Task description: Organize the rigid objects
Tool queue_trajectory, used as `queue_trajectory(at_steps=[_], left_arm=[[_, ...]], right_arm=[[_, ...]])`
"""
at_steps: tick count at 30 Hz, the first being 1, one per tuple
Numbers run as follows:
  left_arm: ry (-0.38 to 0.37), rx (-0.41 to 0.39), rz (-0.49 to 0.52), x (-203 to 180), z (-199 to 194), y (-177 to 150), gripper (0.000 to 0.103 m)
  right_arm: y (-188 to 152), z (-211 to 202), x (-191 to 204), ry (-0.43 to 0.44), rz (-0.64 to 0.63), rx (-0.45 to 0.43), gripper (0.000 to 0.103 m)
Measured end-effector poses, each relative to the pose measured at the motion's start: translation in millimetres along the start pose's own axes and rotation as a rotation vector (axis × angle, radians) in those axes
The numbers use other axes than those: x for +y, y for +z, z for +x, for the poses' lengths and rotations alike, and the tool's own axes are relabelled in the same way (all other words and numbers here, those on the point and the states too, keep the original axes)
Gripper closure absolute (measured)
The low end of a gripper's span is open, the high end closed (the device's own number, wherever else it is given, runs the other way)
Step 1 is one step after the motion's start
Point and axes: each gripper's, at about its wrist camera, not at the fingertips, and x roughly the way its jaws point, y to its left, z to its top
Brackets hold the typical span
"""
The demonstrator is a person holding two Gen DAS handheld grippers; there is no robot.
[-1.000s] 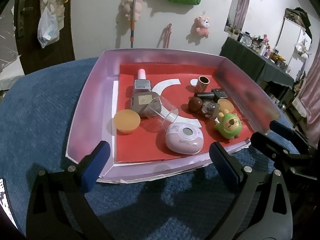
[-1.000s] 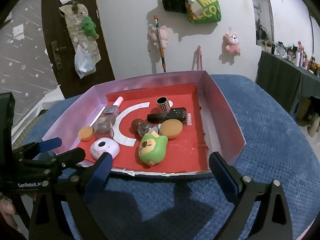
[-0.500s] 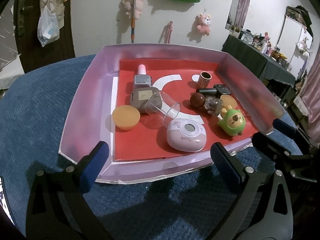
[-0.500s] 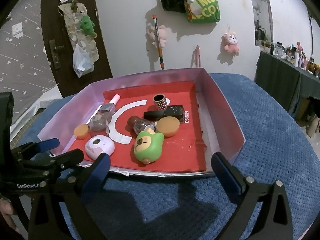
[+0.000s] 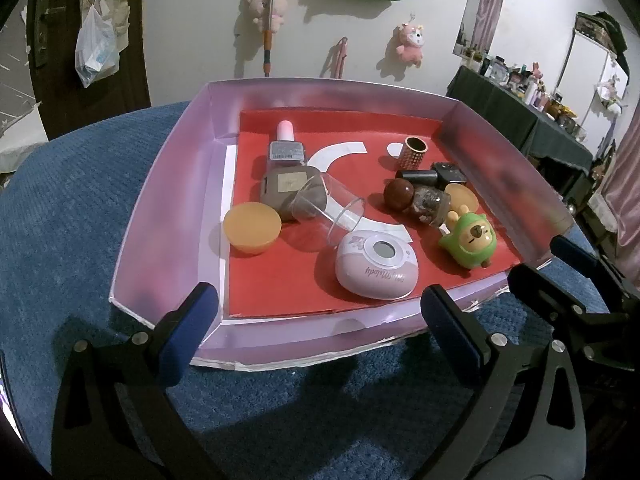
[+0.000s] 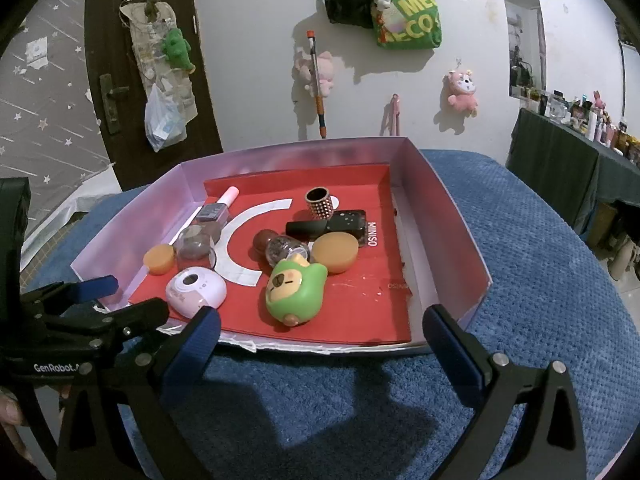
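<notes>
A shallow pink box [image 5: 168, 184] [image 6: 448, 216] with a red floor lies on blue cloth. Inside it are a pink oval device [image 5: 376, 268] [image 6: 196, 292], a green animal toy [image 5: 470, 240] [image 6: 294, 288], a tipped clear cup [image 5: 332, 212], two orange discs [image 5: 252, 228] [image 6: 334, 254], a pink-capped bottle [image 5: 286, 148], a brown case [image 5: 284, 188], a studded gold ring [image 5: 412, 152] [image 6: 320, 202], a black tube [image 6: 320, 226] and a brown-capped jar [image 5: 428, 204]. My left gripper [image 5: 316, 328] and right gripper [image 6: 320, 344] both stand open just before the box's near edge, holding nothing.
Blue textured cloth [image 6: 540, 280] covers the surface around the box. The right gripper's black frame [image 5: 568, 280] shows at the left view's right edge. Plush toys and bags hang on the white wall [image 6: 260, 60] behind; a dark door [image 6: 112, 80] stands at left.
Both grippers have edged closer to the box, which fills a little more of each view. Nothing inside the box has moved, and both grippers remain open.
</notes>
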Motion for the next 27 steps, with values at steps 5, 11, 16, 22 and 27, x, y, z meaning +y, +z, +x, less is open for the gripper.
queue_trajectory(at_steps=[5, 11, 16, 22, 27], left_arm=[[0.004, 0.0, 0.003, -0.1, 0.4, -0.4, 0.0], [0.004, -0.001, 0.002, -0.1, 0.5, -0.5, 0.0], [0.006, -0.002, 0.003, -0.4, 0.1, -0.7, 0.0], [0.003, -0.01, 0.0, -0.5, -1.4, 0.7, 0.0], [-0.001, -0.029, -0.001, 0.0, -6.2, 3.1, 0.0]], right_arm=[[0.0, 0.1, 0.1, 0.0, 0.001, 0.0, 0.0], [0.3, 0.0, -0.3, 0.0, 0.002, 0.002, 0.0], [0.5, -0.4, 0.2, 0.001, 0.003, 0.004, 0.0], [0.6, -0.4, -1.0, 0.002, 0.005, 0.006, 0.0], [2.0, -4.4, 1.2, 0.014, 0.004, -0.006, 0.0]])
